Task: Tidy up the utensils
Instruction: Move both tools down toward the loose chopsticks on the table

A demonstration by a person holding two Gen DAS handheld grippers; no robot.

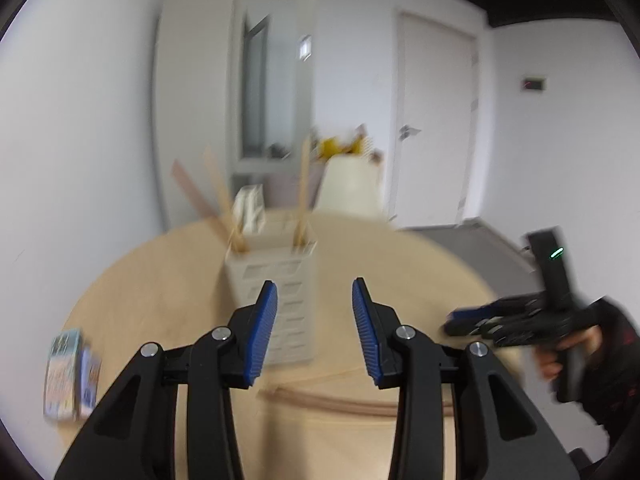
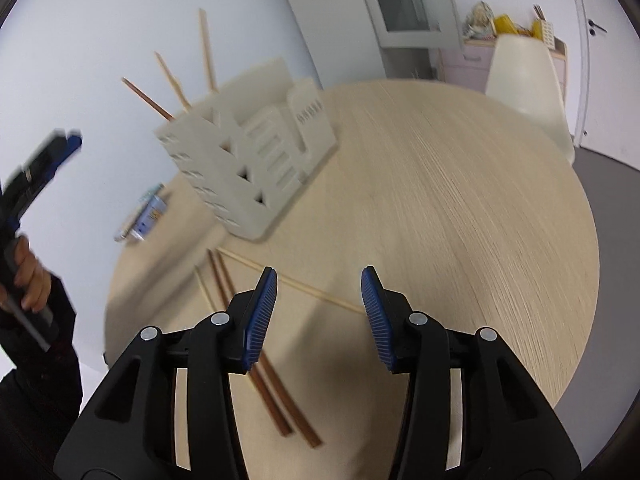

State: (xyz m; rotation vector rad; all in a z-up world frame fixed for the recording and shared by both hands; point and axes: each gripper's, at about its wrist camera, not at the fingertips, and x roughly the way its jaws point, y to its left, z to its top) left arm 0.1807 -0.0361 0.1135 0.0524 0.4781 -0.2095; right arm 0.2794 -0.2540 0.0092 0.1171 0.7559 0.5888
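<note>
White walls, a white door (image 1: 434, 120) and a grey floor behind a round wooden bench (image 2: 440, 200). On the bench, a white slotted utensil holder (image 2: 248, 160), standing upright, nearer the wall side. In the holder, three chopsticks (image 2: 170, 78), leaning out at different angles, two pale and one darker brown. Flat on the bench, in front of the holder, two dark brown chopsticks (image 2: 280, 400) side by side, partly under the right claw (image 2: 319, 312) in its own view. Crossing near their far ends, one long pale chopstick (image 2: 312, 290), also flat on the wood. Beside the holder, near the bench edge, a small colourful packet (image 1: 70, 376), too blurred to read. Behind the bench, a cream chair (image 2: 528, 80) and a low cabinet with yellow things on top.

Left claw (image 1: 315, 324) above the bench, pointed toward the holder, blue pads apart, nothing between them. Right claw also apart, empty, pointed down at the bare wood just beside the lying chopsticks; touching or not, cannot tell. In the left view, the right claw (image 1: 472, 320) at the right edge, gripped by a hand (image 1: 568, 348) in a dark sleeve. In the right view, the left claw (image 2: 60, 148) at the left edge, blurred, gripped by the other hand (image 2: 32, 276).
</note>
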